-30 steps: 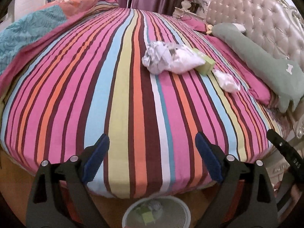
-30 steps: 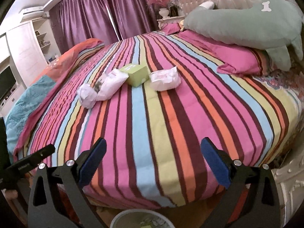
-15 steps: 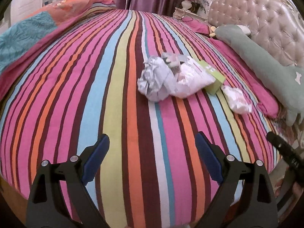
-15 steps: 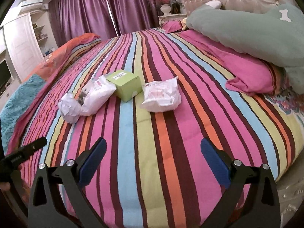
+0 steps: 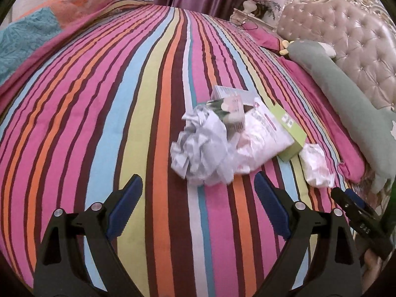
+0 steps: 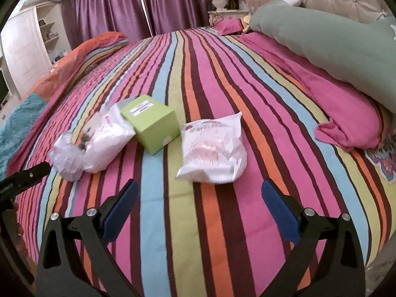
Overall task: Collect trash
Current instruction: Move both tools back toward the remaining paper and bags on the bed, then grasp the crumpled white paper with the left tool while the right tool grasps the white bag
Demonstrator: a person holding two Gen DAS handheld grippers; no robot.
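We hold the left gripper (image 5: 198, 195) and right gripper (image 6: 198, 198) released (nothing between either) near the crumpled paper (image 5: 203, 146) and white bag (image 6: 212, 148) on the striped bed (image 6: 222, 74).

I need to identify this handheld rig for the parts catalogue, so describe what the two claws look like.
Both match. The left claw and the right claw each have two black, angular plastic fingers with triangular cut-outs and silver pivot bolts, tipped with blue ribbed pads. White lettering, too small to read, marks the side of each body. No cables or sleeves show.
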